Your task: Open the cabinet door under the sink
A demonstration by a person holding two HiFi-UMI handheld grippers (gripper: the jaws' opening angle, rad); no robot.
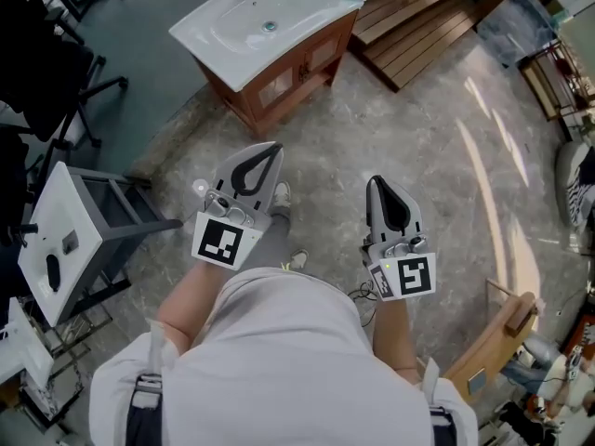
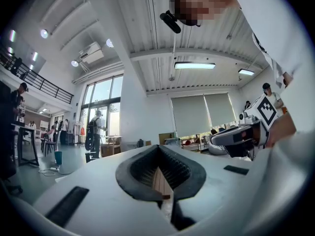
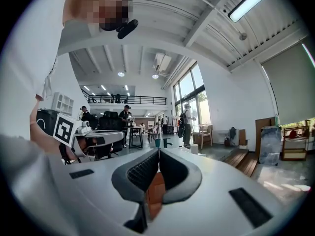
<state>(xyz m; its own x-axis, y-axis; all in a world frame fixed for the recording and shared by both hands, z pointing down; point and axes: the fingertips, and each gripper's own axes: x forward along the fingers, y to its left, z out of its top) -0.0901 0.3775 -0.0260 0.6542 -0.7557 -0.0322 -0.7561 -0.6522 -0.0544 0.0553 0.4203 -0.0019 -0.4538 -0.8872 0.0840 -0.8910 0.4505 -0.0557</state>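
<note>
Left tongs (image 1: 275,147) and right tongs (image 1: 375,181) point level ahead, jaws closed, empty.

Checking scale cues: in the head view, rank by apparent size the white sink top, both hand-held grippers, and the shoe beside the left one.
1. White sink top.
2. Left hand-held gripper and right hand-held gripper: alike, so unranked; nearness to the camera inflates both.
3. Shoe, smallest.

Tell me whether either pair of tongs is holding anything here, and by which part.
Nothing is held. The left tongs and the right tongs are both shut and empty, and both are apart from the sink cabinet.
</note>
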